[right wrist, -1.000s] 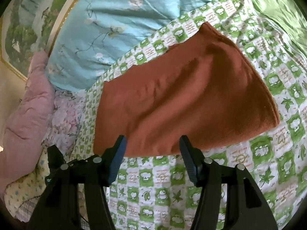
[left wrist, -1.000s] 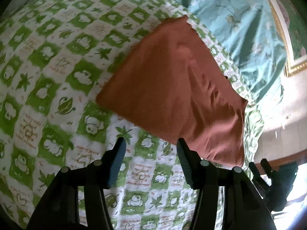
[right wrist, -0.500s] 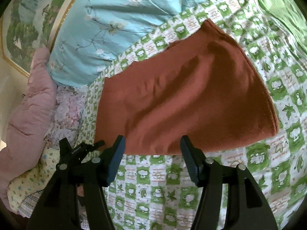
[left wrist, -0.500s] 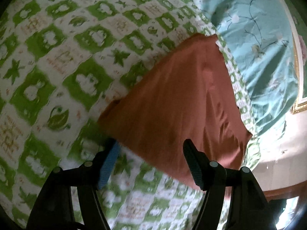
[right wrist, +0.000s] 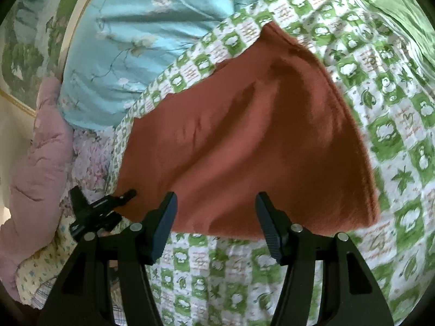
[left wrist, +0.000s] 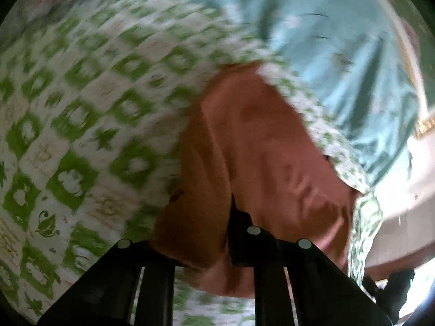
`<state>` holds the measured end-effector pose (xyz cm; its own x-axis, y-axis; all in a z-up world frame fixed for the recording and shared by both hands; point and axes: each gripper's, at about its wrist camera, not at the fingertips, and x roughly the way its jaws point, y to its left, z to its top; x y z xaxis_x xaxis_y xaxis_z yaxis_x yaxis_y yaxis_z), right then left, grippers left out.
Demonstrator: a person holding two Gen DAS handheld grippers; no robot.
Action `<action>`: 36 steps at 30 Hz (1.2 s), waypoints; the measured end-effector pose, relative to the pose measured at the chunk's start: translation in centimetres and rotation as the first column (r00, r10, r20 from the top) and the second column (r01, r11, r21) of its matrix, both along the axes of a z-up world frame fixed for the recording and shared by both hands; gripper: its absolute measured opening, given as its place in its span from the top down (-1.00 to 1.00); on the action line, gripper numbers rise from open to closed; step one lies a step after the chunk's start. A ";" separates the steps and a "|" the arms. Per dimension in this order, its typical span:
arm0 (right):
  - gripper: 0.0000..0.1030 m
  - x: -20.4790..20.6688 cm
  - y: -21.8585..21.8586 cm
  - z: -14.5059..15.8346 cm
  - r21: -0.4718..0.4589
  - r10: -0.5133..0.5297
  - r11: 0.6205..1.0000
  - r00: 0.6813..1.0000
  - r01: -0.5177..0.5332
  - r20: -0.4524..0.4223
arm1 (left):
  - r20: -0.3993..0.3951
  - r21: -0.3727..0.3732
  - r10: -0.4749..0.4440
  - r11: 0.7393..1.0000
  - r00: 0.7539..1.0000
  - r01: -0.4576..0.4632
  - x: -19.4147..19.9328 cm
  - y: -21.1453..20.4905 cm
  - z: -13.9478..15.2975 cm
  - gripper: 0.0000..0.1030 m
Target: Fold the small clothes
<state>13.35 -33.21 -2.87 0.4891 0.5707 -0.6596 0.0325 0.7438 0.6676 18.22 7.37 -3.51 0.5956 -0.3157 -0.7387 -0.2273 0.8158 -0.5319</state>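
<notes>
**Q:** Garment position and grip — what is shown?

**A:** Rust-brown garment [right wrist: 244, 141] lies flat on the green-and-white checked bedspread [right wrist: 394, 135] of a bed, its far edge near the pale blue floral quilt [right wrist: 141, 40]. In the left wrist view the left tongs [left wrist: 231, 233] are closing on the garment's near left corner; cloth is bunched between the jaws and lifts into a ridge. The right tongs [right wrist: 216, 217] stand open just short of the near hem, nothing between them.

**Q:** How is this step best done?

**A:** Judged from the layout, the step is to secure both near corners before carrying the near hem over to the far edge. The right tongs should take the near right corner, catching every layer of cloth but none of the bedspread. Both corners should then rise together, level, so the fold line runs straight. One risk: the soft bedspread is pinched along with the garment and drags.

**Q:** What differs from a second ago?

**A:** Then the left tongs were open above bare bedspread, short of the garment, which lay flat at that corner; now they are at the corner and nearly shut on it. The right tongs, equally open then, are now closer to the hem.
</notes>
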 end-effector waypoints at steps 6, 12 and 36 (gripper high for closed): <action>-0.18 2.3 -3.3 -0.3 0.059 -0.017 0.998 1.000 0.017 0.007 | 0.104 0.126 -0.265 0.960 0.959 0.252 0.1 -10.3 5.4 0.77; -0.18 5.2 -6.0 -0.1 0.113 -0.002 0.994 1.000 0.001 0.006 | 0.062 0.182 -0.481 0.867 0.875 0.464 -0.2 -21.5 3.5 0.76; 0.71 16.2 2.3 -2.2 0.117 0.293 0.949 0.956 -0.292 0.011 | 0.038 0.239 -0.554 0.813 0.831 0.531 -1.2 -26.7 4.8 0.76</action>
<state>29.60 -30.87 -5.11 0.2846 0.7607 -0.5833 -0.1703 0.6390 0.7502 17.05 -19.37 1.29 0.4484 -0.4547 -0.7695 0.3313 0.8842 -0.3294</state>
